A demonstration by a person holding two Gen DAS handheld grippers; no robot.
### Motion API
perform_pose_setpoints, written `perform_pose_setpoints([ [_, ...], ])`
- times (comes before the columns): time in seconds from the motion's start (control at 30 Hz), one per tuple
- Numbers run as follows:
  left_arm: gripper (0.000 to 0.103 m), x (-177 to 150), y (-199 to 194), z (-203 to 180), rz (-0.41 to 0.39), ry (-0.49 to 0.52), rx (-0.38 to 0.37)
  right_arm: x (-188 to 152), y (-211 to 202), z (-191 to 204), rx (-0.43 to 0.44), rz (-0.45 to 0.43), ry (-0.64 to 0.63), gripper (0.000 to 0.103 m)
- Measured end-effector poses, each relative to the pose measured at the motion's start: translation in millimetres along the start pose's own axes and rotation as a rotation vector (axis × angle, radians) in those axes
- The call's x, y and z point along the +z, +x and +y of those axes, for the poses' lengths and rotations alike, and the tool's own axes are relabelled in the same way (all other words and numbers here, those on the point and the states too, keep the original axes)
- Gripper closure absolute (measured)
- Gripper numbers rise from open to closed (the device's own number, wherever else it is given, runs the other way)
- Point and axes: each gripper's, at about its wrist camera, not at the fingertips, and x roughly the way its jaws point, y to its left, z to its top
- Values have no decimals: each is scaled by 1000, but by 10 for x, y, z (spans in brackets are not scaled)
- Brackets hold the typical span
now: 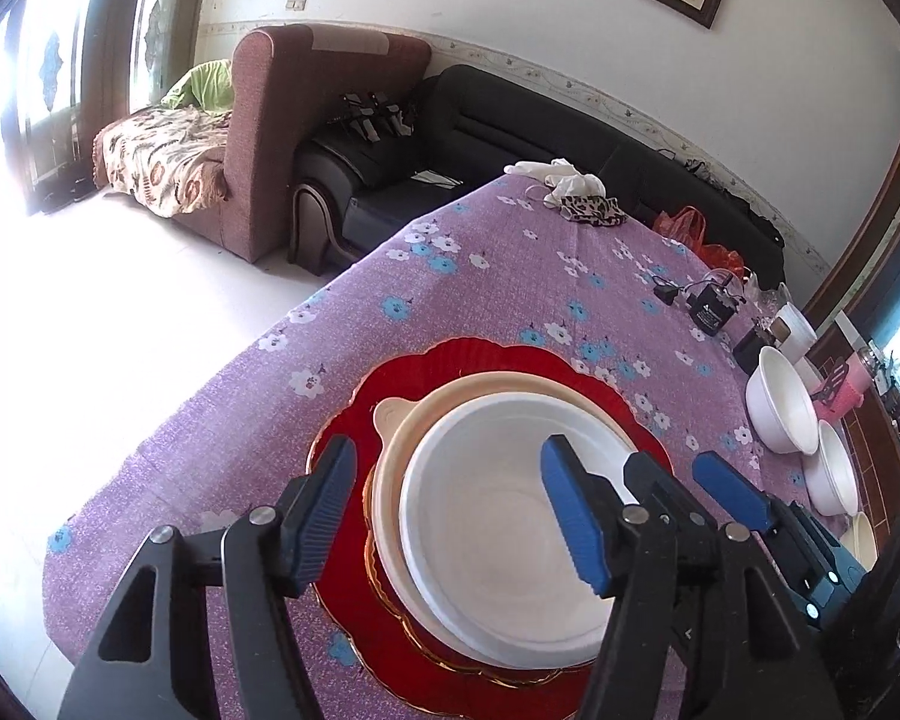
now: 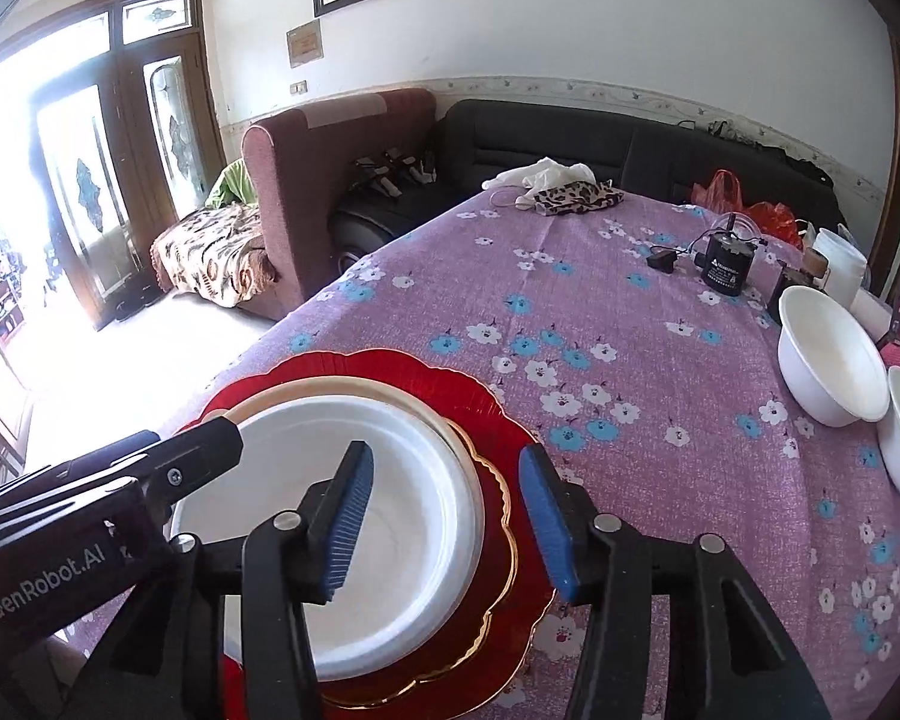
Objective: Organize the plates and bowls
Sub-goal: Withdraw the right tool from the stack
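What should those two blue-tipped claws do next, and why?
Probably lift clear and head for the white bowls at the right. Both the left gripper and right gripper stand open over the white plate, which already rests on the stack.

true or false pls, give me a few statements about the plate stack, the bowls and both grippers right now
1. The white plate lies on top of the stack on the red plate. True.
2. The left gripper is clamped on the white plate's rim. False: its jaws stand open, astride the rim, pads off it.
3. The white bowls are stacked on the red plate. False: they stand on the tablecloth, apart from it.
4. The right gripper holds nothing. True.
5. A cream plate lies between the white and red plates. True.
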Motion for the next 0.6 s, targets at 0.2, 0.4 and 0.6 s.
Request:
perform_pose_setpoints([
  [0.2,31,-16,-189,-85,-89,44,71,-39,-149,-143,1,-26,60,47],
  [0.4,16,-57,-438,-265,-218,106,190,-137,-310,-282,4,-38,104,45],
  [0.6,5,-124,-600,-449,-282,155,253,-237,-427,-417,14,-43,144,43],
])
